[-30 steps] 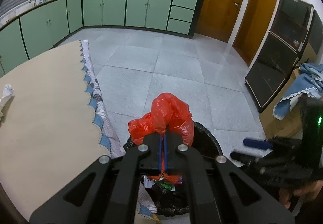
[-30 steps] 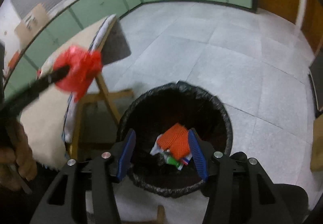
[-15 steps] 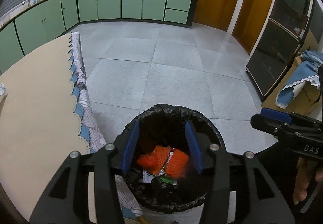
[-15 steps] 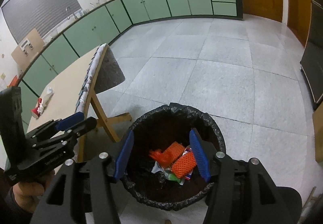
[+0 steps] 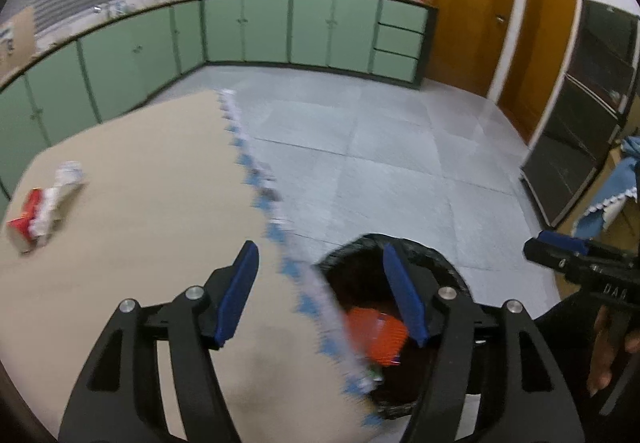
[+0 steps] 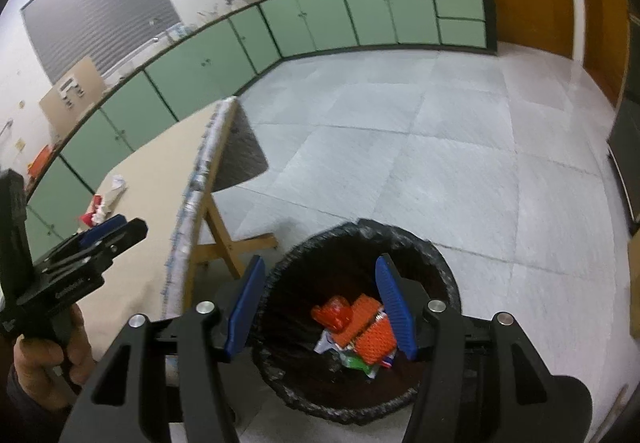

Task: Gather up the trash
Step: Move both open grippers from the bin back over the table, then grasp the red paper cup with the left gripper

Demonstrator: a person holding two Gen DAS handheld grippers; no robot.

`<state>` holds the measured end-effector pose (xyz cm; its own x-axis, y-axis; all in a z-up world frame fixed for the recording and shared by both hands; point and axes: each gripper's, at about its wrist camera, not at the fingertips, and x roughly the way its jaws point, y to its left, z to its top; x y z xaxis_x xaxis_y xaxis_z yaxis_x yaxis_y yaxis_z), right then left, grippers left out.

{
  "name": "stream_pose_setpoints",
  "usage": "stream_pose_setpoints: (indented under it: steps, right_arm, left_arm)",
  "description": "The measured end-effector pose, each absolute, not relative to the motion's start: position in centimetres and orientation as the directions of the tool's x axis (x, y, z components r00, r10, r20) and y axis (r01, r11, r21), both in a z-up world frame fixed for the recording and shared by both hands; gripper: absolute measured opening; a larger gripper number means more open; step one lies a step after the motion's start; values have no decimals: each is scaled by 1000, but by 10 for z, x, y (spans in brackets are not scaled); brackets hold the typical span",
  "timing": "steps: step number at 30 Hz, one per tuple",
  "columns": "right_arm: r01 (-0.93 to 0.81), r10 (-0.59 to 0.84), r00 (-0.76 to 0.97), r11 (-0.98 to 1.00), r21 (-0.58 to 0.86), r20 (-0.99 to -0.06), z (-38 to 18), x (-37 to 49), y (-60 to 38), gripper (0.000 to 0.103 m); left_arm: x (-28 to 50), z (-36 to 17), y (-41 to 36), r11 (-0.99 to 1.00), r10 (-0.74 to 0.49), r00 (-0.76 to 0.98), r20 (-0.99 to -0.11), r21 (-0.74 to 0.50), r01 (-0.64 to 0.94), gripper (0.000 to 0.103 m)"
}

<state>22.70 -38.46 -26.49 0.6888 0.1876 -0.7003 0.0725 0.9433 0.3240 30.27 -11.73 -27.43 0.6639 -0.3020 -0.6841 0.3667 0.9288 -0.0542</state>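
We hold the left gripper [image 5: 320,293] over the table edge [image 5: 256,179], at the boundary between the beige tablecloth [image 5: 152,203] and the trash bin [image 5: 440,263]. Its jaws are opening, and nothing sits between the blue pads [image 5: 236,295]. The view from this gripper is blurred along the scalloped blue trim of the cloth.

We hold the right gripper [image 6: 320,303] directly above the trash bin [image 6: 424,243]. Its jaws stand at a moderate width and are empty; the bin's contents show through the gap well below the pads.

The bin is lined with a black bag and stands on the grey tiled floor [image 6: 400,147], just beside the wooden table leg [image 6: 218,227]. Inside it lie a crumpled red plastic bag [image 6: 334,314], orange mesh netting [image 6: 370,335] and mixed wrappers [image 6: 352,359] beneath them.

Uncollected trash remains on the table: a red-and-white crumpled item [image 5: 34,217] with white paper [image 5: 68,171] just beside it, near the far left edge of the cloth. From the right wrist view the same trash [image 6: 102,205] lies beyond the tip of the left gripper [image 6: 114,229], well apart from the bin.

A hand [image 6: 52,359] grips the left tool's handle; fingers [image 5: 606,347] wrap the right tool's handle.

Green cabinets [image 5: 280,27] line the far wall.
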Motion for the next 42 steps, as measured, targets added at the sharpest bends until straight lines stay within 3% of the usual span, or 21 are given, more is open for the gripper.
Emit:
stream_pose_setpoints:
  steps: [11, 21, 29, 42]
  right_arm:
    - [-239, 348, 690, 937, 254, -634, -219, 286, -246, 58]
    - [-465, 487, 641, 861, 204, -593, -213, 357, -93, 58]
    - [-509, 515, 613, 837, 199, -599, -237, 411, -17, 58]
    - [-505, 519, 585, 834, 221, -624, -270, 461, 19, 58]
  left_arm:
    - [283, -236, 32, 997, -63, 782, -620, -14, 69, 67]
    - [309, -239, 156, 991, 114, 794, -597, 16, -130, 68]
    - [363, -270, 200, 988, 71, 764, -641, -61, -143, 70]
    - [432, -315, 227, 984, 50, 678, -733, -78, -158, 70]
